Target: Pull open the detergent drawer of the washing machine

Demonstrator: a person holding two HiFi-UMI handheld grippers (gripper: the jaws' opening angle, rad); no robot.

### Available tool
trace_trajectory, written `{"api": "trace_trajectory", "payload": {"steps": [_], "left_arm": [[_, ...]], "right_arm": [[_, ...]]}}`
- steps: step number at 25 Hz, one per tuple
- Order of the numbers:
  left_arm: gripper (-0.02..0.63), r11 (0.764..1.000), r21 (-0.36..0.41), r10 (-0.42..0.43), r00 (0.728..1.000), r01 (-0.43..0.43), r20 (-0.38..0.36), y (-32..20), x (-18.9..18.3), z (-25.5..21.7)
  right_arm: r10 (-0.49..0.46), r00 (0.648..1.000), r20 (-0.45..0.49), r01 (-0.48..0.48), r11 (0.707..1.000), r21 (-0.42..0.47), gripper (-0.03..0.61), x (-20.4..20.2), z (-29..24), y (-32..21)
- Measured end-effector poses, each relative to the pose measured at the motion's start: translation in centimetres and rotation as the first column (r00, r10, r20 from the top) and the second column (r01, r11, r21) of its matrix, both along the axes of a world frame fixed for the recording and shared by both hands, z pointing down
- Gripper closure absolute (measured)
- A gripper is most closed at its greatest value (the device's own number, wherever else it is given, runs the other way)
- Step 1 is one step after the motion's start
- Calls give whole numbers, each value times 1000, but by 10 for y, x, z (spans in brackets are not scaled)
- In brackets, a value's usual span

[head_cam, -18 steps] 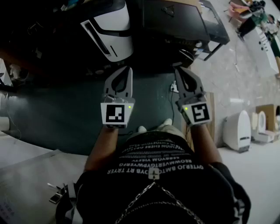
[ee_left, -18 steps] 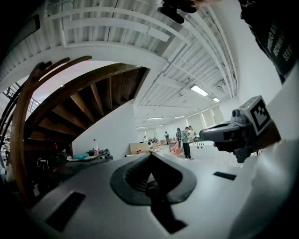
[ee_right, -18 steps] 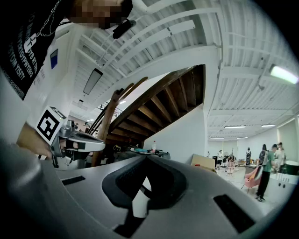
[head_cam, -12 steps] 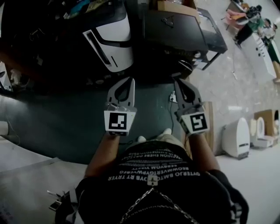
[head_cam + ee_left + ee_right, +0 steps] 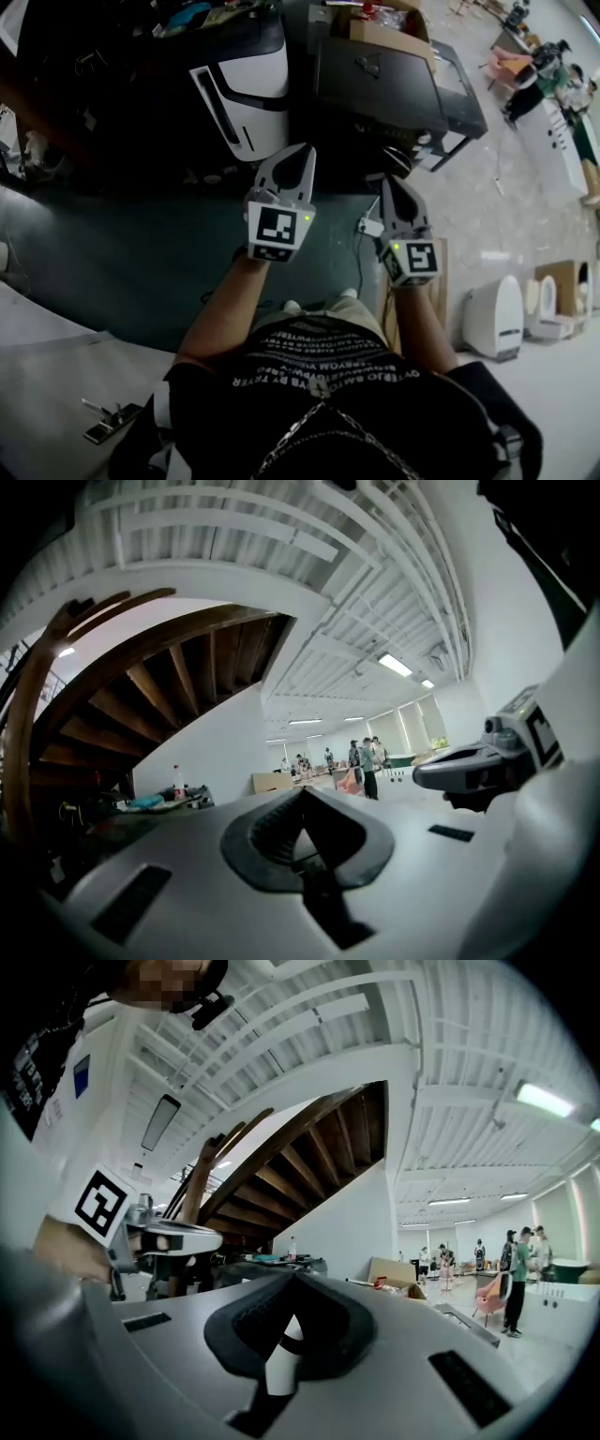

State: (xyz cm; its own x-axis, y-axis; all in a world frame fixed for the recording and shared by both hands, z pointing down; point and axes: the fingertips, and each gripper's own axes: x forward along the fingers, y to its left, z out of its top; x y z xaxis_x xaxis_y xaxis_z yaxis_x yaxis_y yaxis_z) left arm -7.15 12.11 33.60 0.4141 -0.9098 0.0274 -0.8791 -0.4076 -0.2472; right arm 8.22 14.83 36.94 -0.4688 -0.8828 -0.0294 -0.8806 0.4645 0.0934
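Observation:
A white machine with a black top and a dark slot on its front (image 5: 246,94) stands ahead of me in the head view; I cannot make out a detergent drawer on it. My left gripper (image 5: 302,152) is held level, shut and empty, its tip close to the machine's lower right corner. My right gripper (image 5: 390,182) is also shut and empty, further right, below a black cabinet (image 5: 384,80). Neither touches anything. In the left gripper view the closed jaws (image 5: 302,795) point into the open hall. The right gripper view shows its own shut jaws (image 5: 292,1281) and the left gripper (image 5: 169,1237) beside them.
A cardboard box (image 5: 389,33) lies on the black cabinet. A dark floor mat (image 5: 122,253) spreads under my arms, with a white plug and cable (image 5: 367,225). White fixtures (image 5: 492,317) stand at the right. People (image 5: 520,1274) are far off. A wooden staircase (image 5: 309,1152) rises overhead.
My left gripper has moved forward and to the right, towards the white machine. The right gripper has shifted only slightly. Both stay shut.

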Motion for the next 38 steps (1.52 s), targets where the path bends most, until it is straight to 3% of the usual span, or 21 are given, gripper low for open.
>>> {"api": "trace_trajectory", "payload": {"steps": [4, 8, 15, 22, 34, 38], "left_arm": [[609, 999, -35, -7, 999, 5, -49, 8, -1, 17], [609, 998, -64, 0, 999, -3, -40, 19, -5, 32], [610, 998, -54, -23, 998, 20, -57, 36, -26, 23], [609, 999, -50, -16, 998, 13, -61, 40, -37, 26], [609, 988, -155, -30, 996, 16, -85, -27, -23, 63], [609, 988, -156, -34, 997, 22, -73, -63, -9, 60]], "right_arm": [[52, 999, -1, -52, 997, 62, 577, 12, -22, -32], [-13, 998, -69, 22, 992, 123, 577, -16, -43, -31], [-75, 995, -61, 76, 997, 24, 577, -37, -20, 5], [-46, 997, -64, 43, 998, -37, 577, -26, 0, 9], [-48, 998, -42, 43, 993, -108, 577, 5, 30, -54], [-65, 997, -47, 59, 991, -123, 577, 13, 34, -85]]}}
